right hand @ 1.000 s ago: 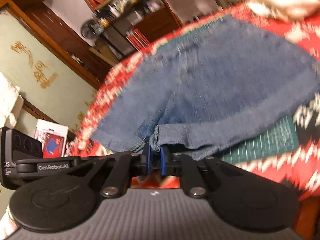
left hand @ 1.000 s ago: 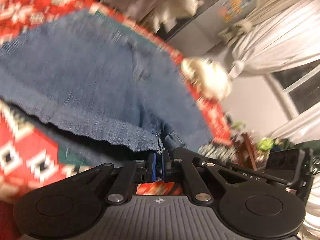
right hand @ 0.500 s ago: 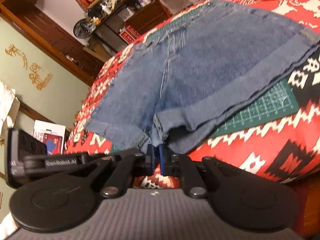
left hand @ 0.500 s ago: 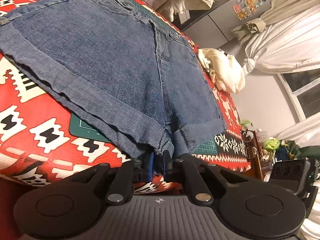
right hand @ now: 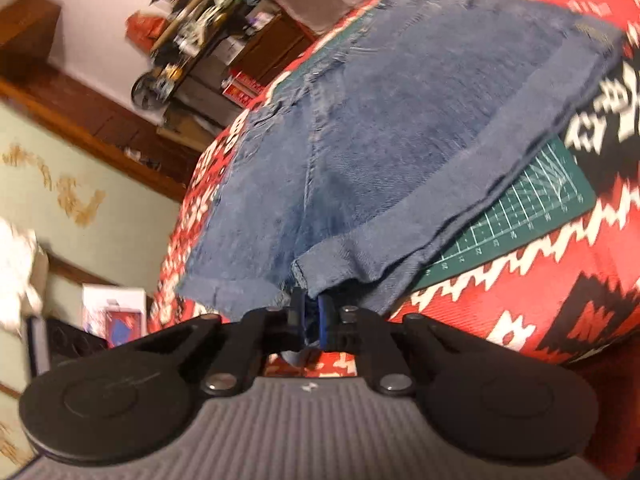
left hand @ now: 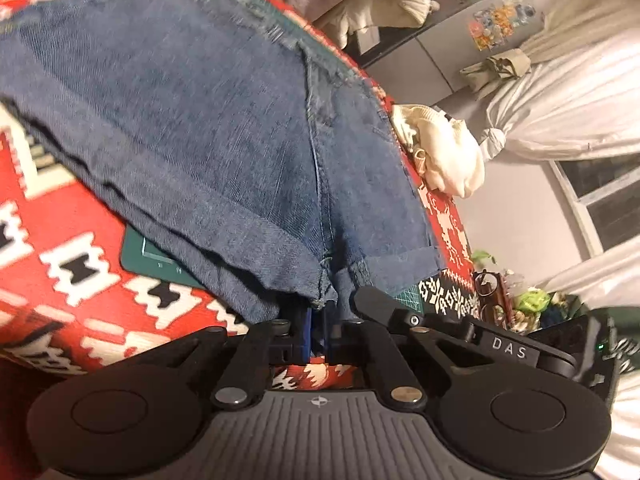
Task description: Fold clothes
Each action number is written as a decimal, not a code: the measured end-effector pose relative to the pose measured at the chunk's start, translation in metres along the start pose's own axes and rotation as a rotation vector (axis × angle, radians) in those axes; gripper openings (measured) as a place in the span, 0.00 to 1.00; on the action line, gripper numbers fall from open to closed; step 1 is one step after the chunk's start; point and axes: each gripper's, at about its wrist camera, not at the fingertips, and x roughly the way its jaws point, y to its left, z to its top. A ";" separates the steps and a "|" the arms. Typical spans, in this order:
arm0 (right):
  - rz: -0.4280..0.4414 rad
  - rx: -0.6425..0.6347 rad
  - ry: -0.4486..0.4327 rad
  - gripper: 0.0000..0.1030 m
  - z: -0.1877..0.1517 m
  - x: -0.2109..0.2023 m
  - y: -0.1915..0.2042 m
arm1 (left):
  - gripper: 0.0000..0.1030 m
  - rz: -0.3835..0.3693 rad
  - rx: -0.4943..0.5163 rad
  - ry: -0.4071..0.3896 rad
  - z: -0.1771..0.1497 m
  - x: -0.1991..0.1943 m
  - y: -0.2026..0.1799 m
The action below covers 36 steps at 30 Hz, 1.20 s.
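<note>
I am lifting the denim shorts (left hand: 224, 128) again (hem flat half a second ago); left gripper (left hand: 317, 326) and right gripper (right hand: 311, 314) both clamping hem, fold beginning.

Cream bundle (left hand: 440, 156) crowds the shorts' (left hand: 200, 120) far side; cloth (left hand: 72, 272) elsewhere bare.

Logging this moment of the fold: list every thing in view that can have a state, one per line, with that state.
denim shorts: spread on the red patterned cloth, near hem lifted, not folded
left gripper: shut on the shorts' hem
right gripper: shut on the shorts' hem
green cutting mat: flat, partly covered by the shorts
cream garment: crumpled beside the shorts
</note>
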 end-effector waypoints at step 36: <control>-0.096 0.068 -0.266 0.11 0.028 -0.055 -0.048 | 0.06 0.056 -0.106 -0.158 0.041 -0.033 0.043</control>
